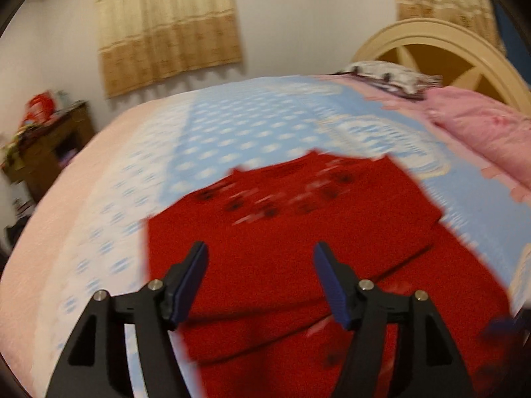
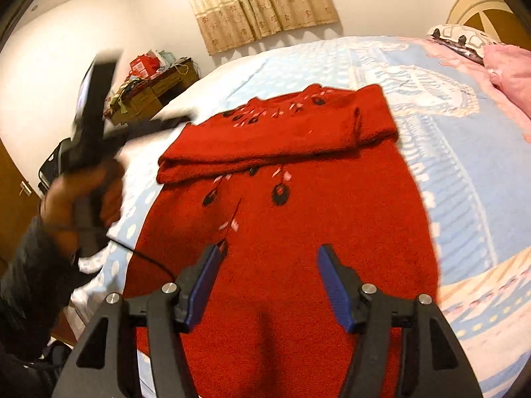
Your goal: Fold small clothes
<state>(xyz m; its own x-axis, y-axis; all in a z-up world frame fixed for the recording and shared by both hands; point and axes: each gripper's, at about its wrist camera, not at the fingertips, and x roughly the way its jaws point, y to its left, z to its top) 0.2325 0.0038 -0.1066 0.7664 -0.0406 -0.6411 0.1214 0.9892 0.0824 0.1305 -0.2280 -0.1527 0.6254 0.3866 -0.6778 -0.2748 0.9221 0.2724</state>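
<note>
A red knitted sweater [image 2: 298,205] with dark and pink flower embroidery lies flat on the bed. Both sleeves are folded across its chest in a band [image 2: 265,142]. It also shows in the left wrist view [image 1: 292,219], blurred. My right gripper [image 2: 269,252] is open and empty, hovering above the sweater's lower half. My left gripper [image 1: 260,248] is open and empty above the sweater's left part. In the right wrist view the left gripper [image 2: 96,116] is seen blurred, raised in a hand to the left of the sweater.
The bed has a blue and white patterned cover [image 2: 448,152]. Pink bedding [image 1: 488,132] and a patterned pillow [image 1: 388,74] lie by the cream headboard [image 1: 441,39]. A cluttered wooden cabinet [image 2: 156,89] stands by the wall under a curtain [image 2: 259,0].
</note>
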